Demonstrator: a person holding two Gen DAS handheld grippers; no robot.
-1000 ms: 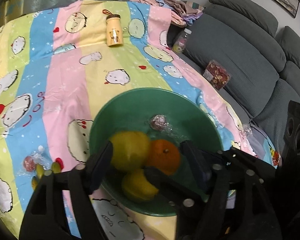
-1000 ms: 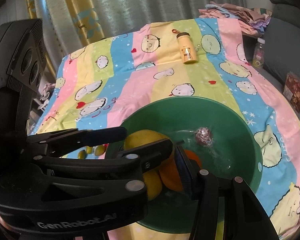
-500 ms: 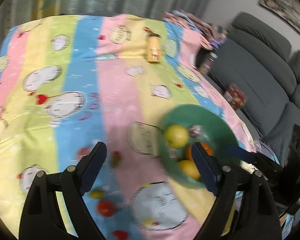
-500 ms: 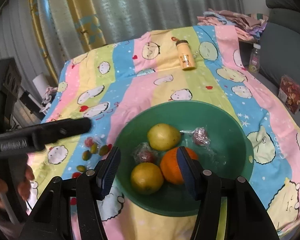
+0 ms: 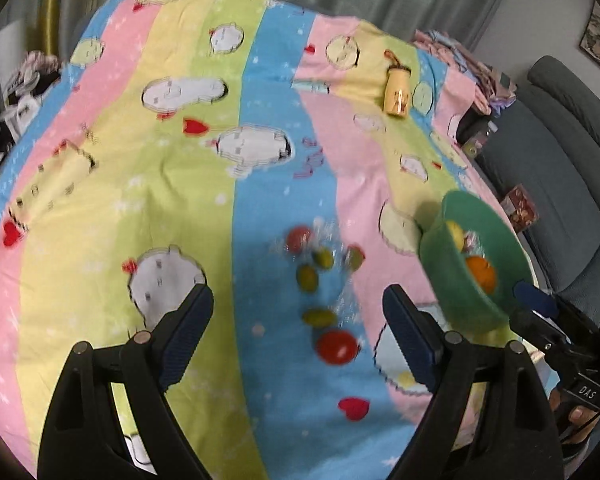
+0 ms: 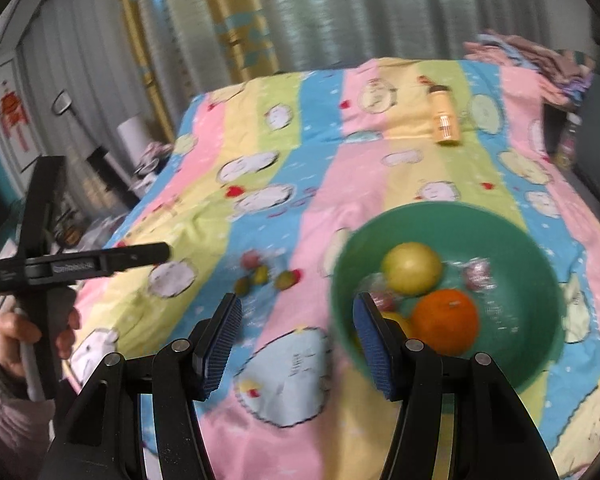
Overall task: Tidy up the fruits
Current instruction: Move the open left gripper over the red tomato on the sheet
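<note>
Both my tongs pulled back from the green bowl (image 6: 540, 240) since a second ago. Left tongs (image 5: 296, 328) spread wide, empty, hovering over the loose small fruits (image 5: 320, 258) on the striped tabletop cloth (image 5: 140, 200): several green ones and a red one (image 5: 337, 346), just left of the bowl. Right tongs (image 6: 296, 328) wide, empty, near the bowl's left rim. Bowl holds an orange (image 6: 446, 320), a yellow-green fruit (image 6: 412, 268), another yellow fruit, wrapped pieces. Yellow bottle (image 6: 446, 128) lies well beyond. Frames blurred.
</note>
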